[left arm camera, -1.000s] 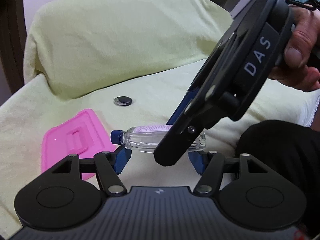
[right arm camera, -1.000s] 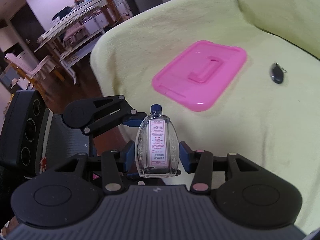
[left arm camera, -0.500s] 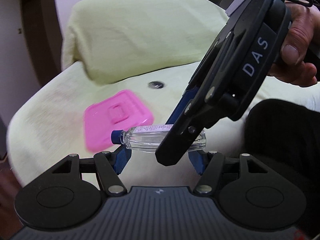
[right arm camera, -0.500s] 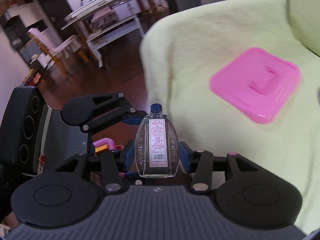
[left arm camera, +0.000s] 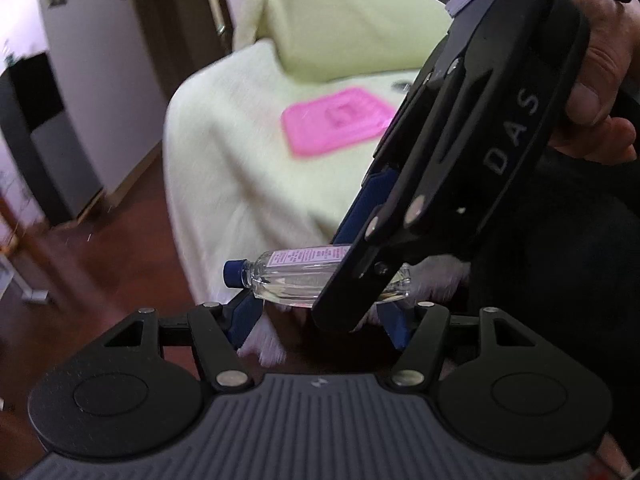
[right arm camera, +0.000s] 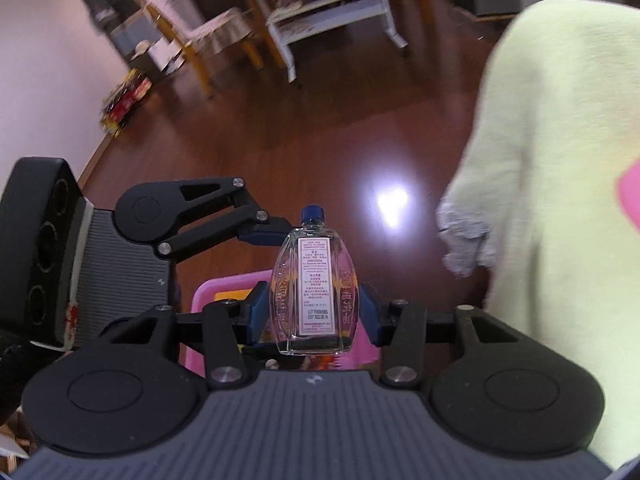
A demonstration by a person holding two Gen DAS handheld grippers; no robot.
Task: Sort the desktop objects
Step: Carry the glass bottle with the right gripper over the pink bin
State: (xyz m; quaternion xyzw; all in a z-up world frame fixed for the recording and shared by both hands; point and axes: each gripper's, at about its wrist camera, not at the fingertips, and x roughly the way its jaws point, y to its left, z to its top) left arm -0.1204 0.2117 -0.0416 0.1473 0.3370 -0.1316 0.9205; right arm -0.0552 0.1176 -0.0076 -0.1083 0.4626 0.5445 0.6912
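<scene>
A small clear glass bottle (right arm camera: 314, 280) with a blue cap and a white label stands upright between my right gripper's (right arm camera: 312, 308) blue pads, which are shut on its sides. In the left wrist view the same bottle (left arm camera: 288, 268) lies crosswise, with the right gripper (left arm camera: 360, 276) reaching down from the upper right and a hand on its handle. My left gripper (left arm camera: 320, 316) is open wide just under the bottle, one blue finger (right arm camera: 260, 234) near the cap. A pink lid (left arm camera: 340, 120) rests on the sofa seat behind.
A sofa under a pale yellow-green cover (left arm camera: 248, 168) fills the right side, with a small dark fob (left arm camera: 400, 86) beyond the lid. A pink bin (right arm camera: 216, 292) sits below the right gripper. Dark wooden floor (right arm camera: 360, 120) lies ahead, with chairs and a table (right arm camera: 320, 12) farther off.
Both grippers have swung left together, off the sofa seat and out over the floor, bottle still held. The pink lid slid right in view and the pink bin appeared below.
</scene>
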